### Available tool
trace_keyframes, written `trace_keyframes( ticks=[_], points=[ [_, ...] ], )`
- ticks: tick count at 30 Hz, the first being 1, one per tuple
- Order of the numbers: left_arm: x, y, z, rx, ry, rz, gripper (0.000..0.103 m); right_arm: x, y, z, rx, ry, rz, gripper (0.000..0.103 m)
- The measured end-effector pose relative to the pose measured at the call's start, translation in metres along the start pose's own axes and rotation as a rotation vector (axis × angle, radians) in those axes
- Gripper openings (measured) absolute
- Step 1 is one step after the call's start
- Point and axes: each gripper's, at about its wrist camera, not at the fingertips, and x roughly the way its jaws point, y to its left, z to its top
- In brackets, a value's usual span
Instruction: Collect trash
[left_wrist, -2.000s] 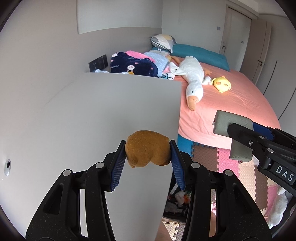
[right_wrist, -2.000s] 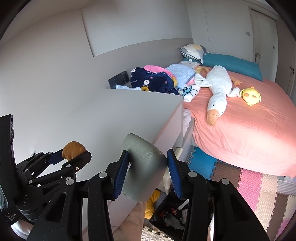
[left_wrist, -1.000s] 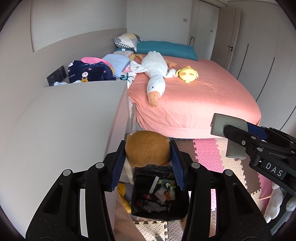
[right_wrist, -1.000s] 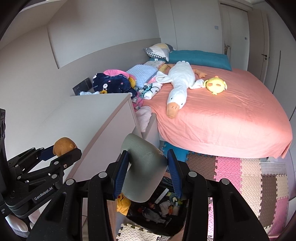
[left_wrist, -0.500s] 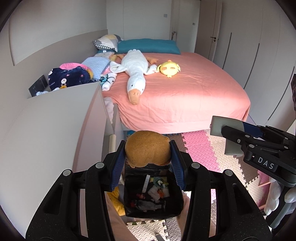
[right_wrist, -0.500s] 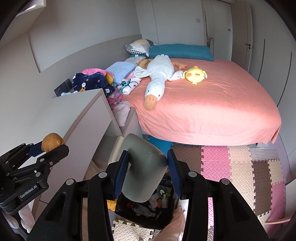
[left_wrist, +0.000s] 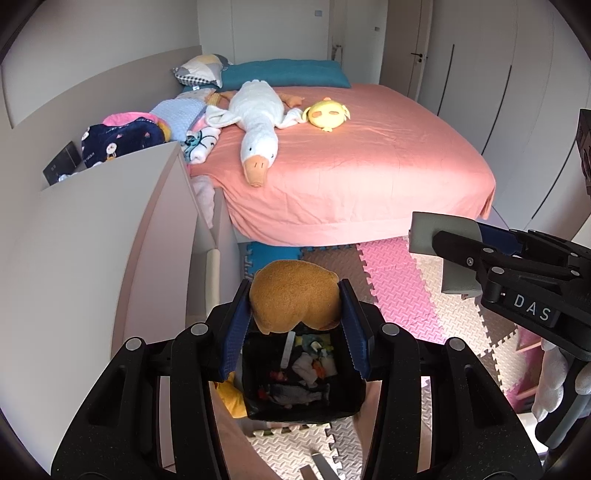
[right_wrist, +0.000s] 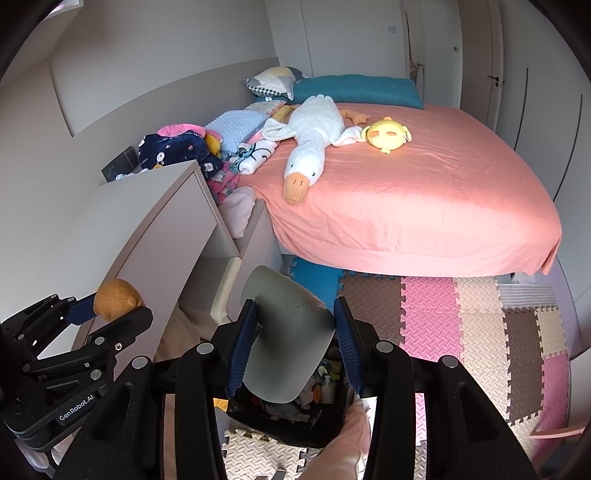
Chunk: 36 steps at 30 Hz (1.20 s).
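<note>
Bed with pink-orange sheet fills the far middle and right of the room; teal pillow at its head. White goose plush lies on the bed's left part, beak toward the near edge, with a yellow chick plush just right of it. Pile of soft toys and blankets sits along the bed's left side. Pale cabinet stands at left, between wall and bed. Foam puzzle mats, pink, brown and cream, cover the floor near the bed.

Black trash bin sits on the floor beside the cabinet foot, near, with mixed scraps inside.

Left gripper clamps a brown fuzzy lump between its blue pads, jaws part closed, above the bin opening. Right gripper clamps a grey curved piece, same narrow-ish gap, also above the bin. Right tool reads "DAS" in the left view; left tool reads "GenRobot.AI" in the right view.
</note>
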Motion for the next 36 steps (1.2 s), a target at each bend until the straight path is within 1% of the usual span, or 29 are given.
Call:
trace_keyframes(
  ticks=[6,8,9,10,12,14,17,30,36],
  points=[
    [-0.003,0.004,0.001,-0.017,-0.014,0.003,0.046,0.0,0.002,0.002,-0.003,-0.006,-0.002,0.045],
    [-0.007,0.007,0.001,-0.024,-0.036,0.004,0.069,-0.002,0.003,0.006,0.003,-0.016,-0.003,0.048],
    [-0.011,0.009,0.002,-0.038,-0.053,0.026,0.095,-0.004,0.003,0.007,0.008,-0.023,-0.007,0.056],
    [-0.015,0.011,0.002,-0.049,-0.073,0.048,0.097,-0.007,0.002,0.008,0.014,-0.037,-0.016,0.067],
    [-0.019,0.014,0.004,-0.056,-0.085,0.064,0.097,-0.013,0.003,0.01,0.019,-0.076,-0.041,0.071],
    [-0.019,0.019,0.005,-0.069,-0.077,0.072,0.097,-0.016,0.003,0.011,0.022,-0.089,-0.043,0.071],
    [-0.019,0.023,0.006,-0.085,-0.076,0.067,0.097,-0.017,0.002,0.013,0.025,-0.09,-0.036,0.072],
    [-0.024,0.022,0.006,-0.078,-0.099,0.08,0.097,-0.014,0.004,0.014,0.021,-0.07,-0.039,0.072],
    [-0.026,0.022,0.005,-0.083,-0.104,0.058,0.097,-0.014,0.004,0.014,0.02,-0.07,-0.04,0.072]
  ],
)
